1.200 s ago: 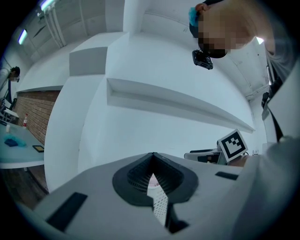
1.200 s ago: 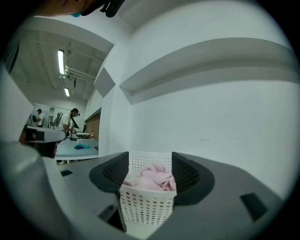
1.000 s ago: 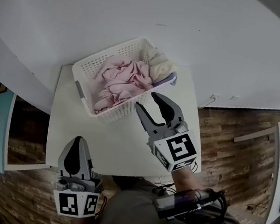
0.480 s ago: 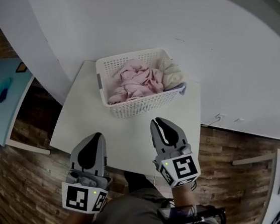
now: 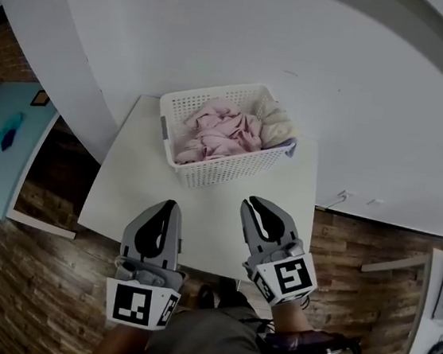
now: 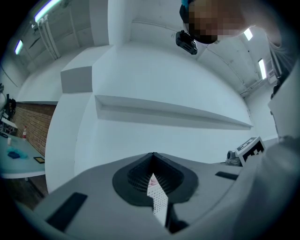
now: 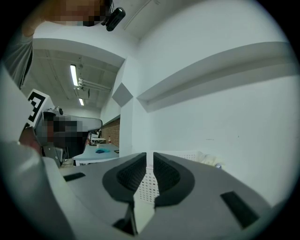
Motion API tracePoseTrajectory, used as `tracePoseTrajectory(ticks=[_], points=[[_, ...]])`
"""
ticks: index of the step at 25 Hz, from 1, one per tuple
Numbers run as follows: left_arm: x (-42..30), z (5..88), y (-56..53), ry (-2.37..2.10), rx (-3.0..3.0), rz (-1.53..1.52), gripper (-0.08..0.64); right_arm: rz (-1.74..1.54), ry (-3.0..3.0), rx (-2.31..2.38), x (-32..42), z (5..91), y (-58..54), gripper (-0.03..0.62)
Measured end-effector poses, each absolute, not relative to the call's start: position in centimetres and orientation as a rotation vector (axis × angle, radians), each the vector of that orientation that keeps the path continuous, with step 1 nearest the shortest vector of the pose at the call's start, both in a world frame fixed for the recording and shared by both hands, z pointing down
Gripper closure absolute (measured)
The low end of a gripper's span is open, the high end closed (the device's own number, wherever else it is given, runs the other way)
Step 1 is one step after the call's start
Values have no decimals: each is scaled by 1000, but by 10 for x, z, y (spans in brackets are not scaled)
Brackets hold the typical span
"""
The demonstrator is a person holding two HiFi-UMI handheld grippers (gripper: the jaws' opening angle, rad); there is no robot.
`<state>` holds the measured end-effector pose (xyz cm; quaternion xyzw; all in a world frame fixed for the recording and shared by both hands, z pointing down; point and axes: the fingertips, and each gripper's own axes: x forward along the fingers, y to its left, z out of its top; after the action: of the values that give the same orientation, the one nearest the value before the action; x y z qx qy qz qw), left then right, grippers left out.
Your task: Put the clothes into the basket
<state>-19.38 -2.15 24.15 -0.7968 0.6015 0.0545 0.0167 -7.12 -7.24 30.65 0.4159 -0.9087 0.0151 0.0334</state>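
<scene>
Jaws of left gripper [image 5: 167, 206] closed, empty; right gripper [image 5: 255, 206] jaws have just been closing, empty. Ahead of both, basket [image 5: 226, 169] holds clothes [image 5: 215, 131], judged soft, light, limp; best pinched at a raised fold.

a small white square desk [image 5: 136, 190] stands against a plain white wall [image 5: 302, 46], on a floor of brown wood-look planks [image 5: 16, 283]. a long white ledge [image 6: 173, 115] runs along the wall, which steps out into a boxy white pillar [image 5: 68, 57] on the left. a pale blue table top [image 5: 5, 178] sits further left, near a stretch of brown brick wall [image 6: 29, 125]. fluorescent tube lights [image 7: 74, 75] glow on the ceiling.
</scene>
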Motion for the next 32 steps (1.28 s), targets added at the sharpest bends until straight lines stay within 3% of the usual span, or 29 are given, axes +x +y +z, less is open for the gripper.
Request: tracePoseTrajectory(ticks=[12,32], points=[[-166,230,-26,1864,-2453,173,552,-53,-2818,1238,-62,290,-75,583],[-135,222,-22,1906,-2384,158,552,-98,-2907,1138,-44,276,-77,584]])
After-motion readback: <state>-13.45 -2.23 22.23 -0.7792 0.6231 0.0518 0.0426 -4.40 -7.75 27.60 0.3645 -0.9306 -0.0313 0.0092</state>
